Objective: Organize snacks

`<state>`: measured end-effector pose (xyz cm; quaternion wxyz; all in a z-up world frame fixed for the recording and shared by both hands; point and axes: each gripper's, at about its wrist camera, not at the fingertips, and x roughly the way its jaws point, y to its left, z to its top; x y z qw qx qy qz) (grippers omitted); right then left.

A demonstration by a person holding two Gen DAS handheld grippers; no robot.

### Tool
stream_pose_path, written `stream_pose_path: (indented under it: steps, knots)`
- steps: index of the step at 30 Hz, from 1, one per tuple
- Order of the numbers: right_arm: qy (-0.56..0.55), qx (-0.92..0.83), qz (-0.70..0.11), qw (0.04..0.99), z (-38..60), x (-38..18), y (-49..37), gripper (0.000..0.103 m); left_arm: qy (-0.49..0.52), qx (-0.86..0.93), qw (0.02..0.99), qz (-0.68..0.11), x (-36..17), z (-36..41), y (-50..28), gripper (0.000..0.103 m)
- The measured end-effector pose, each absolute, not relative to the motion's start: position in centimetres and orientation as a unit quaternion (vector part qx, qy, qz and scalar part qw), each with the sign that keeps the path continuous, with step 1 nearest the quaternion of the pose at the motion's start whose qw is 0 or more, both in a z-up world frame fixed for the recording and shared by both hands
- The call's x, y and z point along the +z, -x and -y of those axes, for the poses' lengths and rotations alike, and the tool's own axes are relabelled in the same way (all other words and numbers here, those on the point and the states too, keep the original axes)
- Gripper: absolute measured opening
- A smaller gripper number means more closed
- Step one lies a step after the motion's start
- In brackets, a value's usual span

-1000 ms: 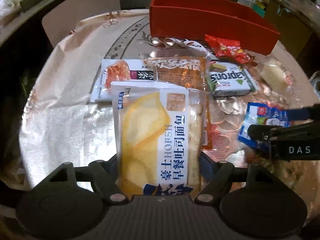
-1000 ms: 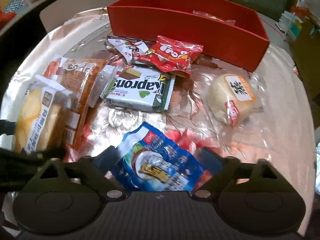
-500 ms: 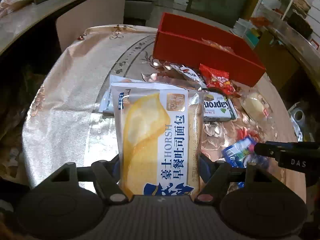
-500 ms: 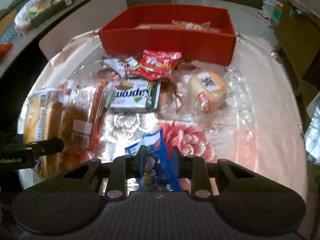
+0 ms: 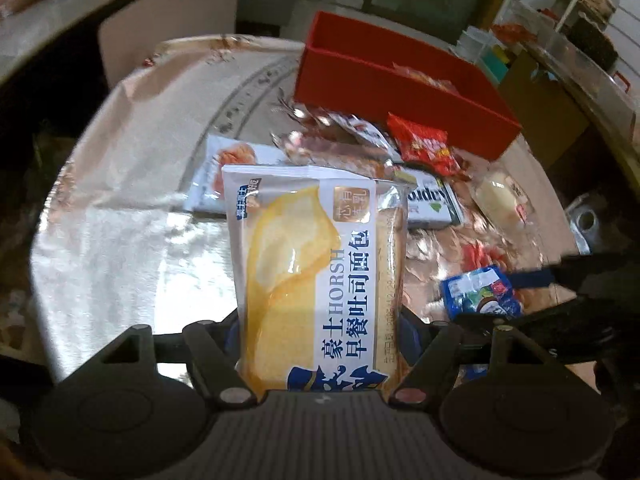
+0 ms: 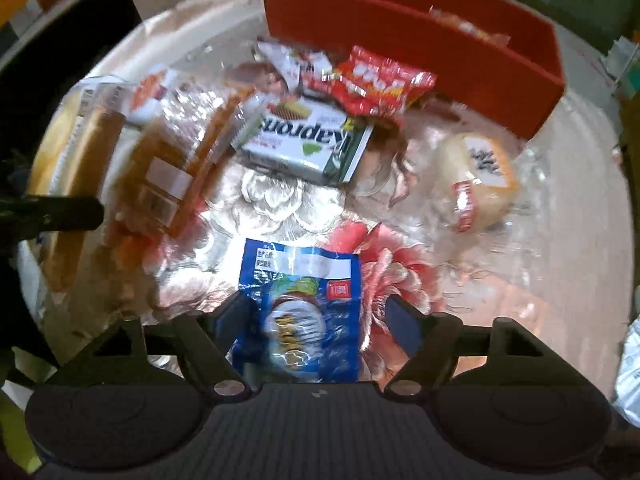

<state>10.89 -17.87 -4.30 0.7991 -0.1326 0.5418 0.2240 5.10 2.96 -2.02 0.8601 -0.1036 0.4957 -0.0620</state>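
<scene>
My left gripper [image 5: 320, 328] is shut on a white and yellow toast bread pack [image 5: 312, 272], held upright above the shiny flowered tablecloth [image 5: 120, 264]. The right gripper [image 6: 320, 320] hangs low over the table and its jaws are opening. A blue snack packet [image 6: 300, 292] lies between them, and the right pad stands clear of it. That packet also shows in the left wrist view [image 5: 476, 296]. The red box [image 6: 420, 28] stands at the far side of the table with a wrapped snack inside it.
Between me and the red box [image 5: 400, 84] lie a green and white wafer pack [image 6: 308, 144], a red snack packet [image 6: 376, 84], a brown bread in clear wrap [image 6: 176, 160] and a round bun in clear wrap [image 6: 476, 184]. A white sachet [image 5: 228, 168] lies left.
The left gripper rose a little with the bread pack. The right gripper pinched shut on the blue packet half a second ago; now its jaws stand apart with the packet flat between them.
</scene>
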Motion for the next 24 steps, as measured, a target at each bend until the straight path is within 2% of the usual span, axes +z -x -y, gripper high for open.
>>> stream_pose_path:
  steps: [12, 17, 24]
  knots:
    - [0.153, 0.199, -0.527, 0.812, 16.5, -4.6, -9.8, 0.082, 0.097, -0.077, 0.855, -0.503, -2.2, -2.2, -5.0, 0.065]
    - [0.16, 0.196, -0.526, 0.812, 16.1, -4.5, -9.0, 0.078, 0.082, -0.072, 0.857, -0.504, -2.2, -1.8, -4.9, 0.065]
    - [0.108, 0.193, -0.509, 0.832, 18.0, -2.1, -8.8, 0.077, 0.084, -0.066, 0.87, -0.481, -0.2, -1.3, -4.7, 0.065]
